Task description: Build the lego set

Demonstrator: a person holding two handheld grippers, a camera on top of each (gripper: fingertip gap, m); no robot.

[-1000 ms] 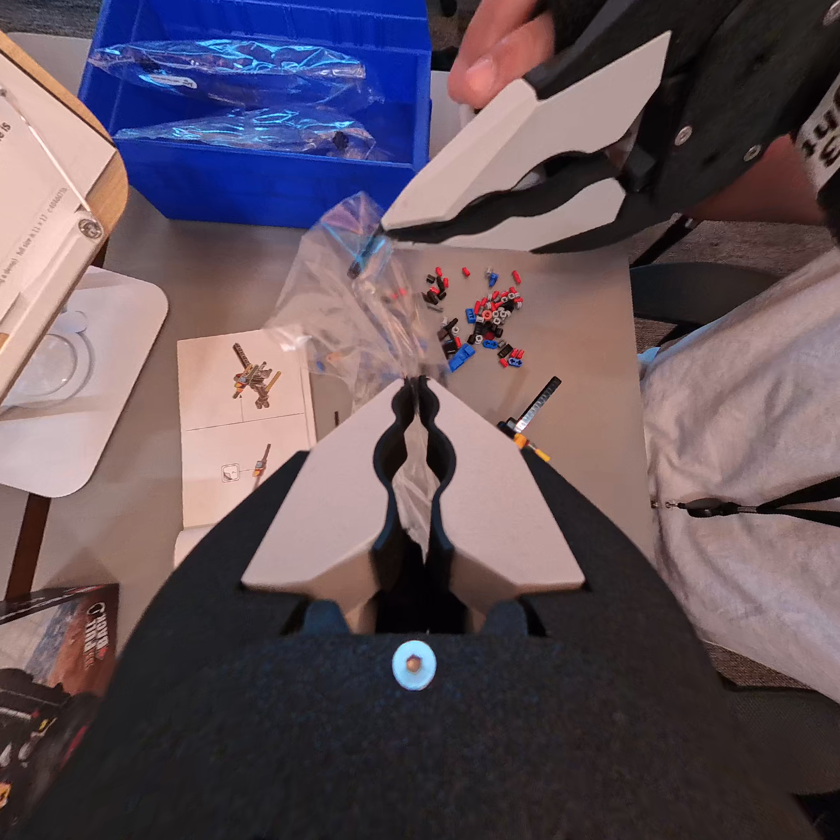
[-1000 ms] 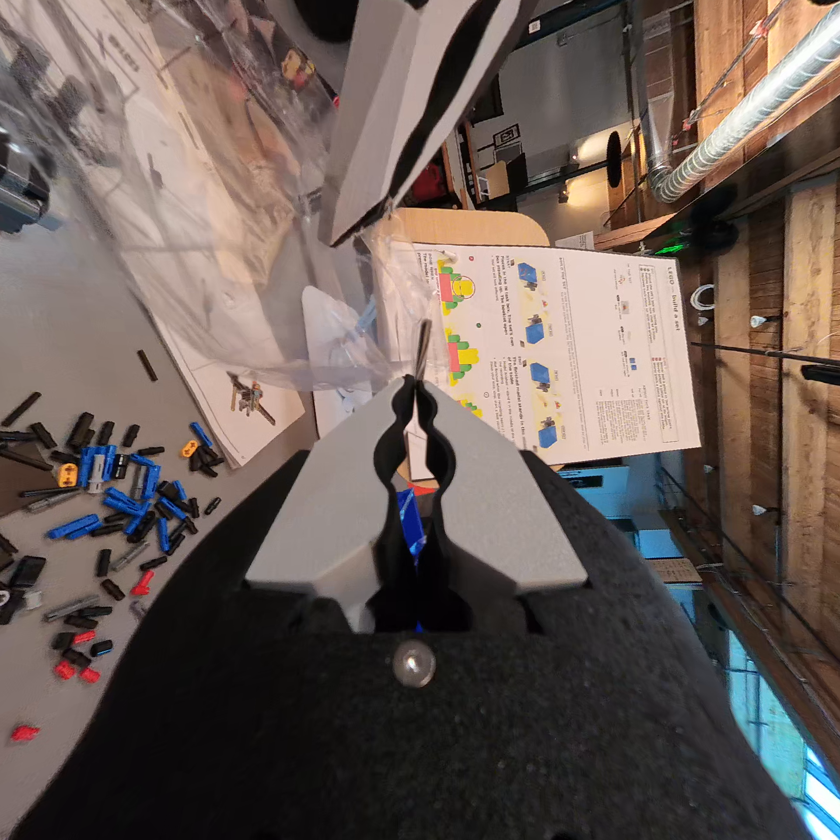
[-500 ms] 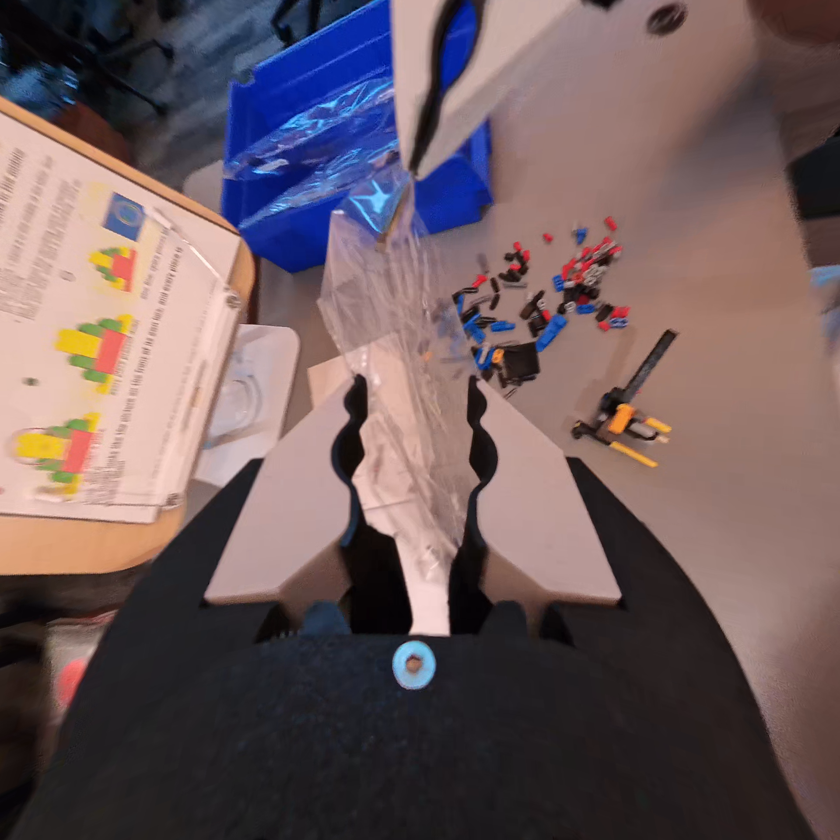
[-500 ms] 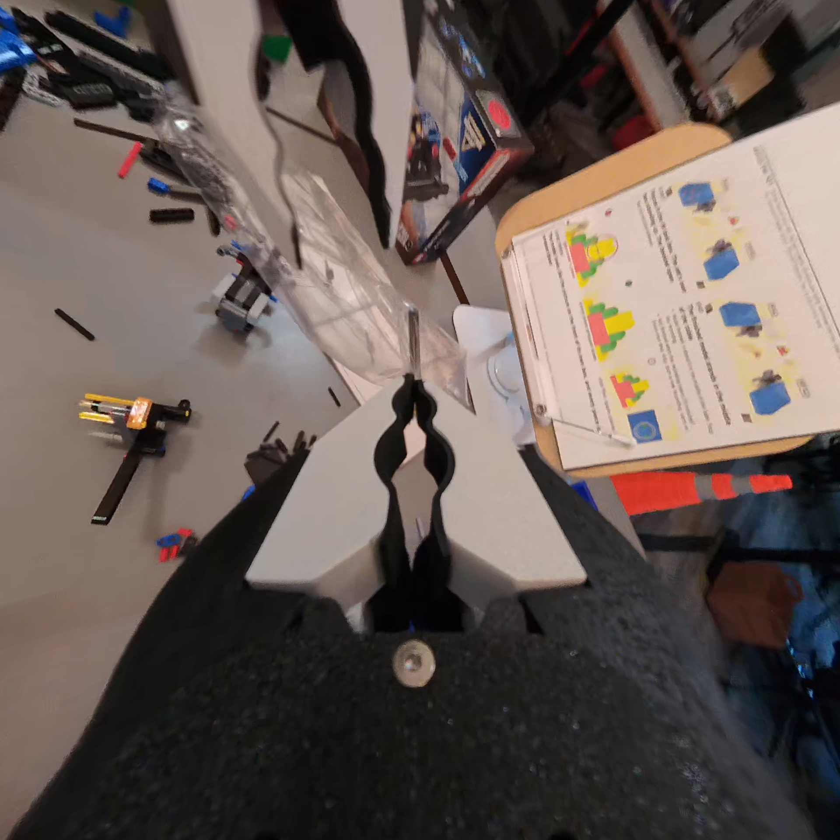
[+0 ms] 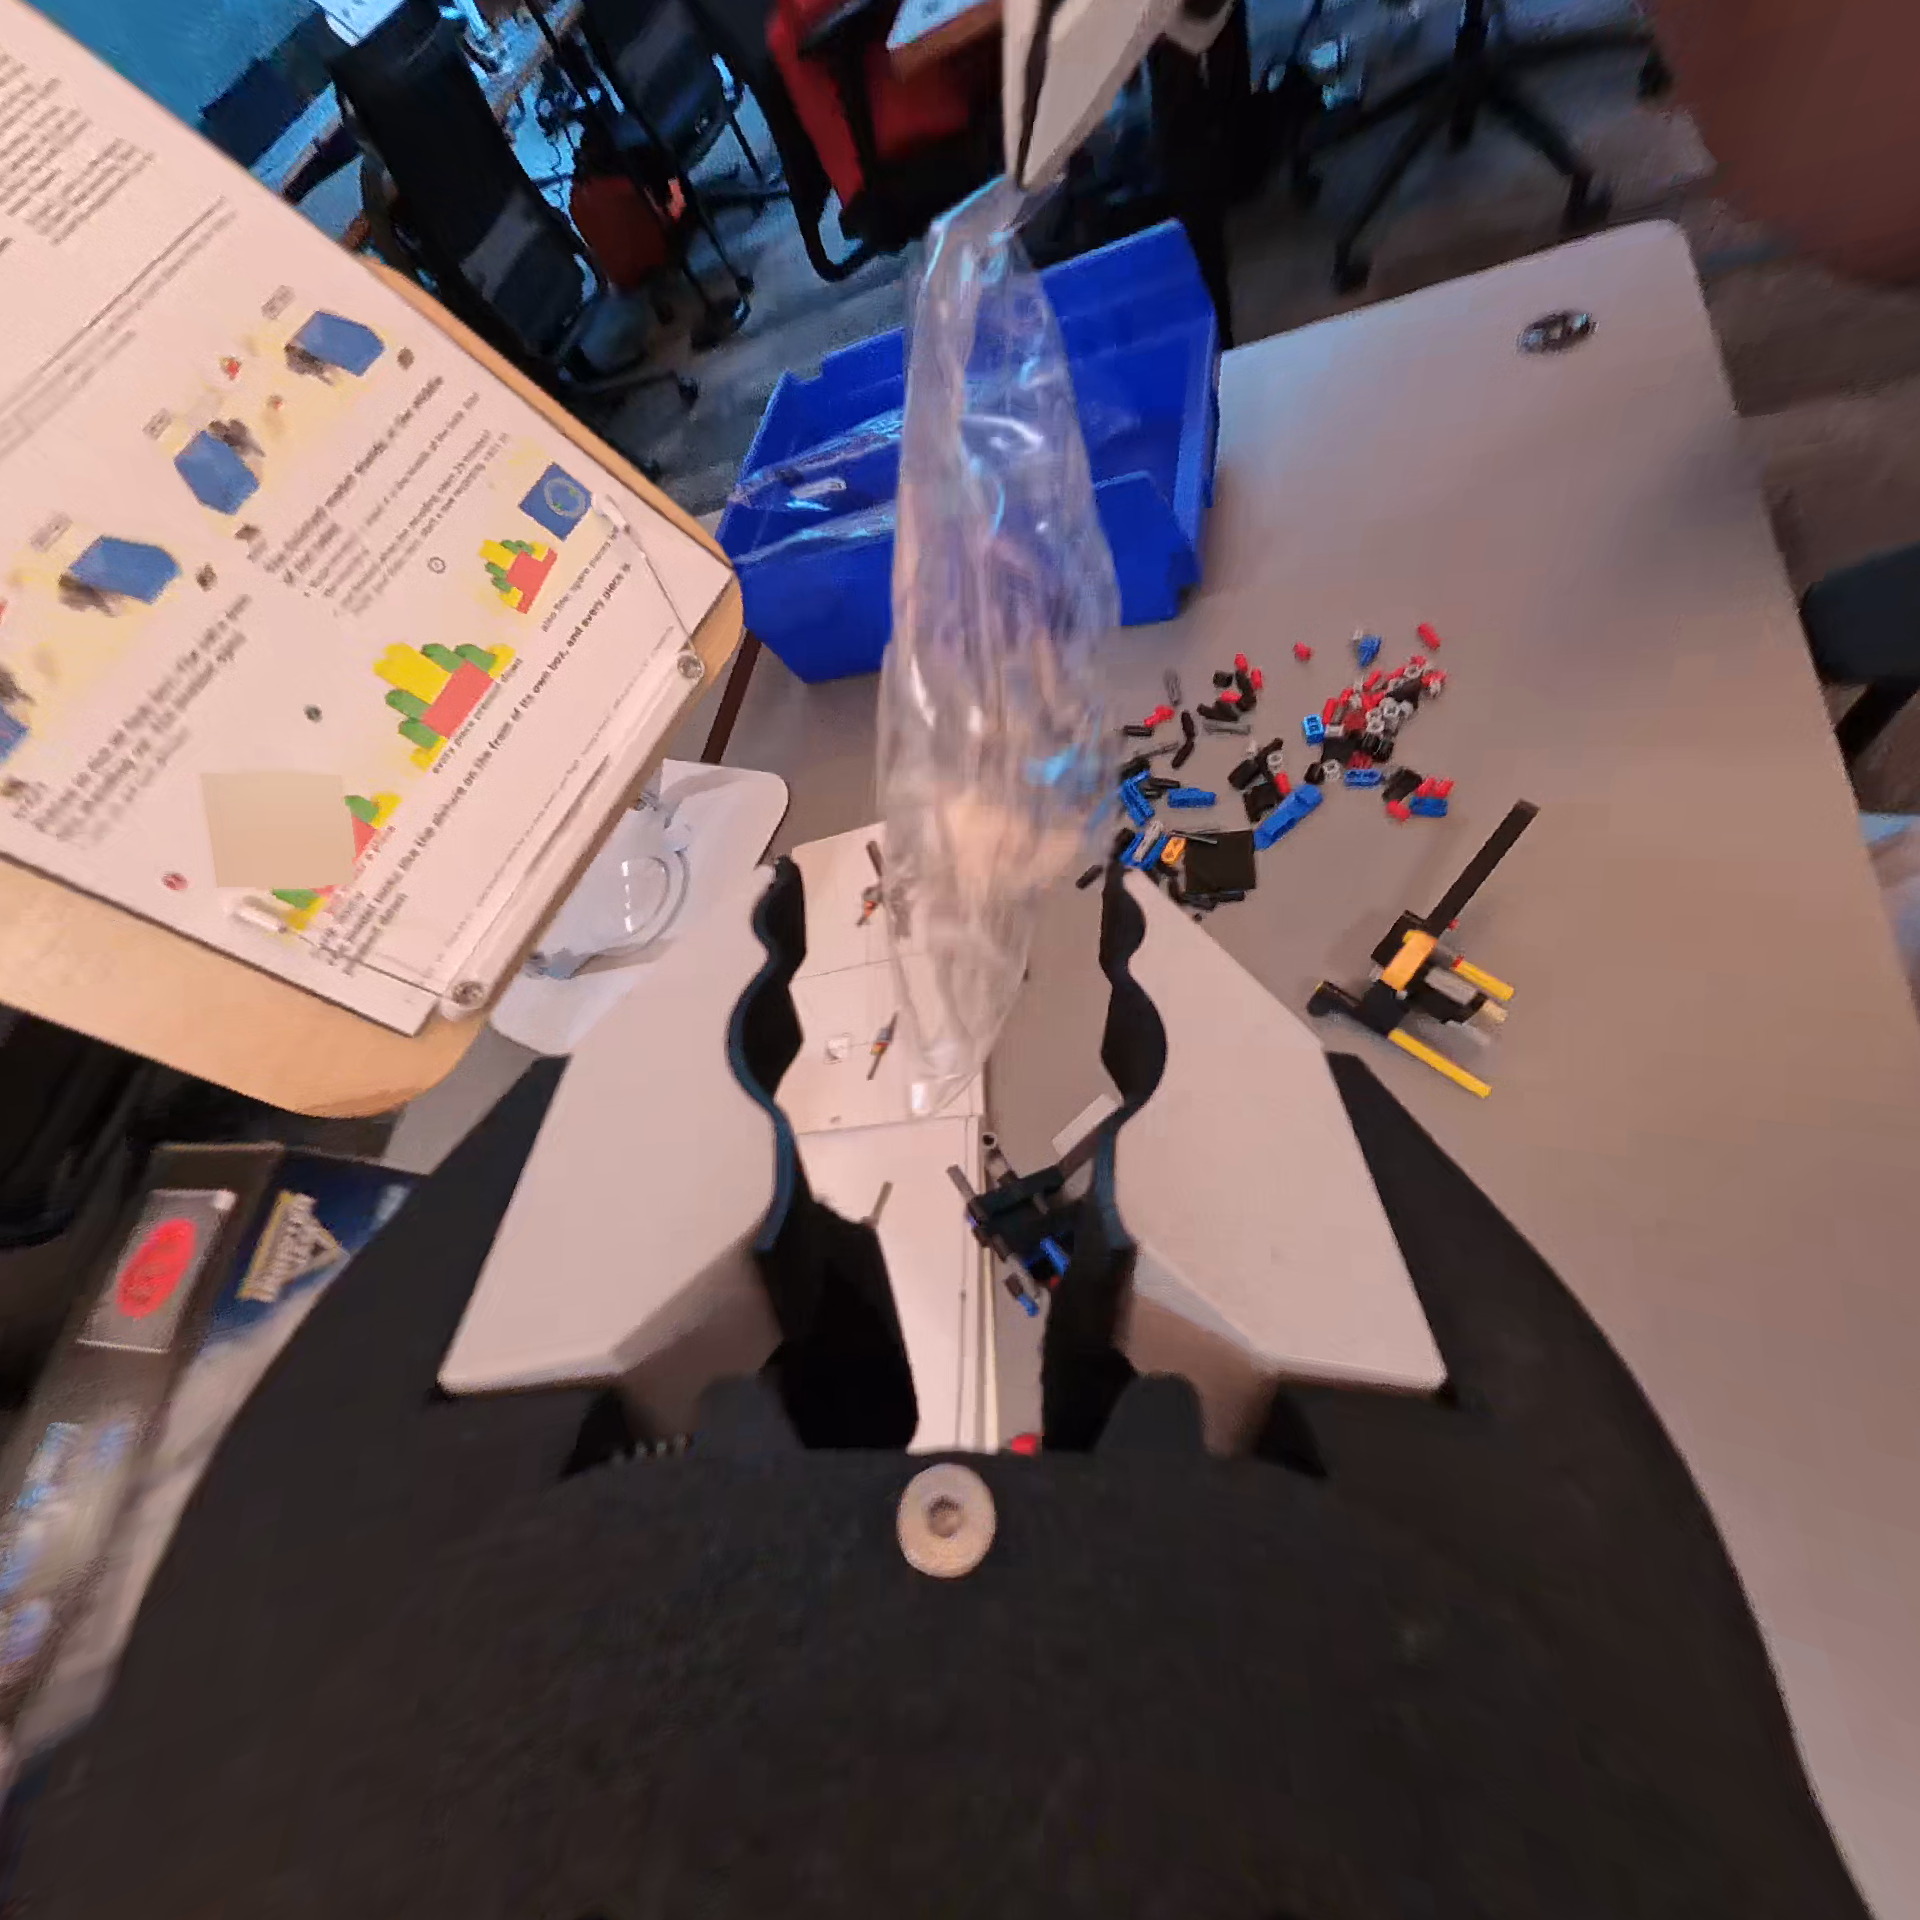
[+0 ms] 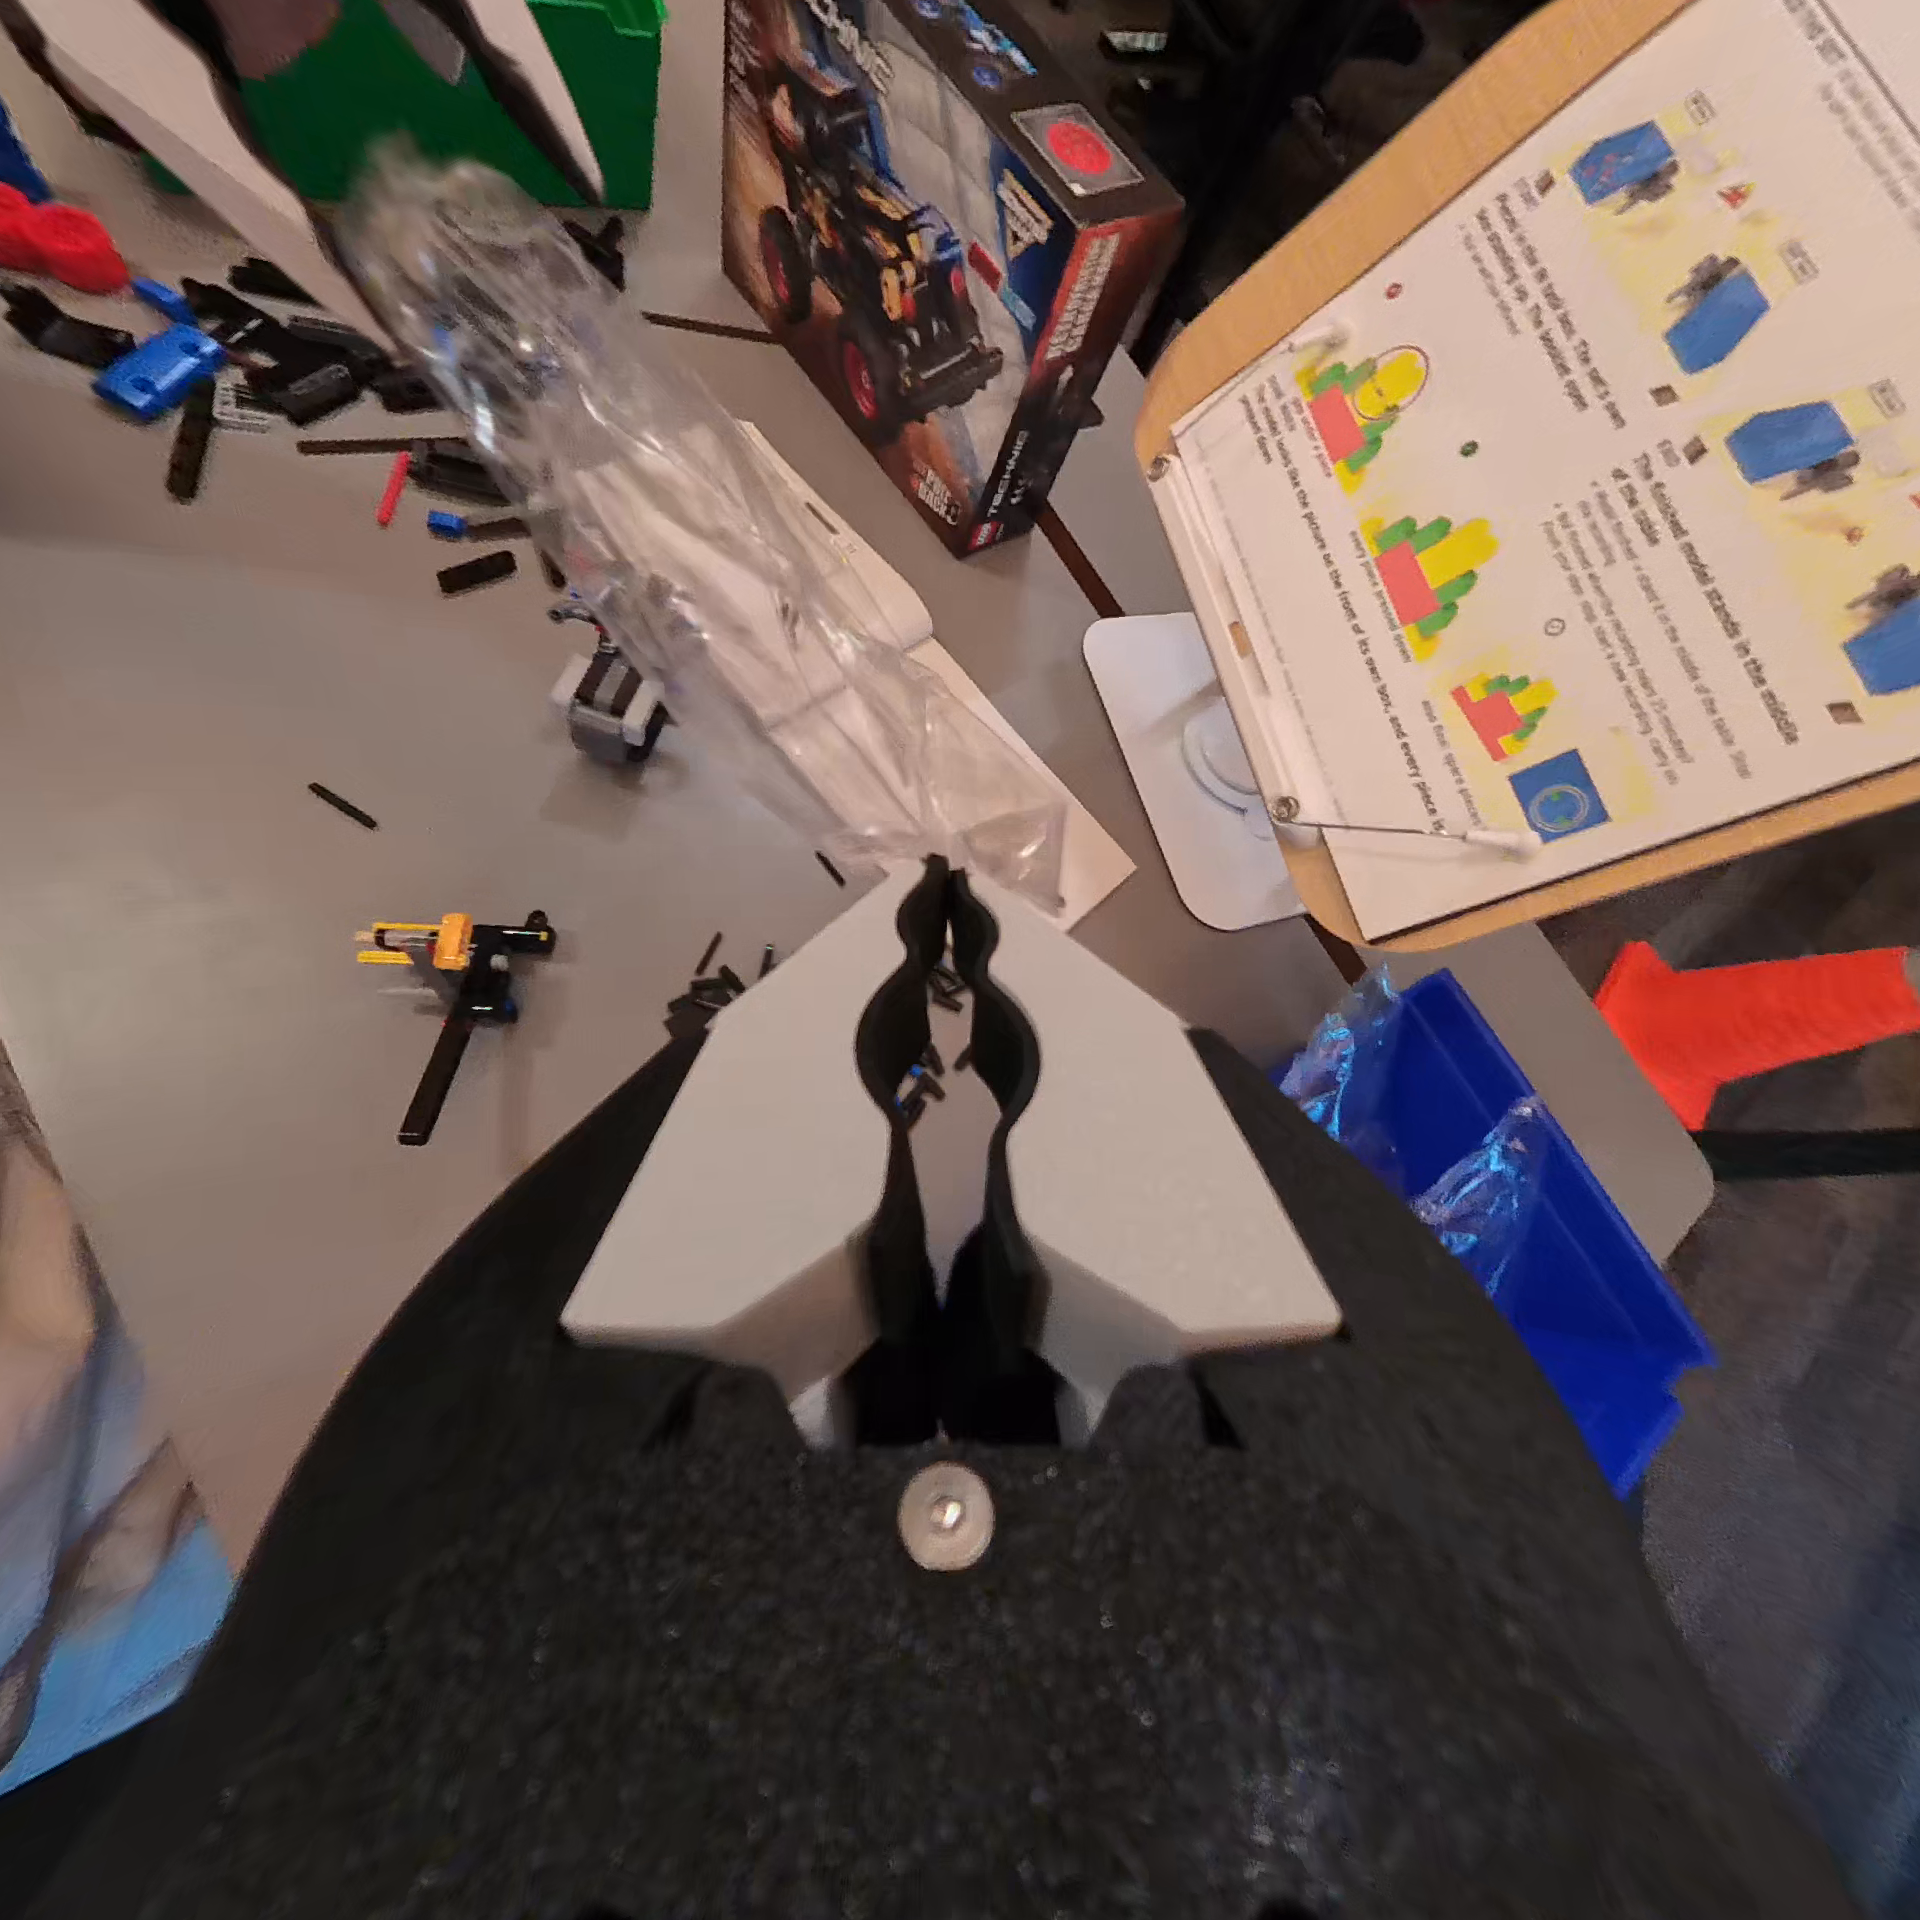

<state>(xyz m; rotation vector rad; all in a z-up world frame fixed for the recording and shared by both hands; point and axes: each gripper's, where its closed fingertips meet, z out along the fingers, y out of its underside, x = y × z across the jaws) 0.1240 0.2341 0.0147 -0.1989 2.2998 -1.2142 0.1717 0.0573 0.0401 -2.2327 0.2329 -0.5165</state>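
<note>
My right gripper (image 6: 940, 868) is shut on one end of a clear plastic bag (image 6: 665, 540). In the left wrist view it (image 5: 1023, 171) holds the bag (image 5: 987, 623) up from above. The bag hangs down between the spread fingers of my left gripper (image 5: 948, 883), which is open and grips nothing. Loose red, blue and black Lego pieces (image 5: 1278, 748) lie on the grey table (image 5: 1558, 623). A small yellow and black assembly (image 5: 1423, 977) lies to their right; it also shows in the right wrist view (image 6: 457, 956). A small grey and black assembly (image 6: 613, 707) sits under the bag.
A blue bin (image 5: 1122, 447) with plastic bags stands at the back. An instruction booklet (image 5: 883, 1039) lies below my left gripper. A wooden board with a printed sheet (image 5: 312, 623) overhangs on the left. The Lego box (image 6: 935, 260) and a green bin (image 6: 447, 104) stand nearby. The gap from one gripper's tips to the other's is roughly 20 cm.
My left gripper has opened and let go of the bag. My right gripper has lifted the bag, which now hangs stretched out. Both views have swung to look down on the table.
</note>
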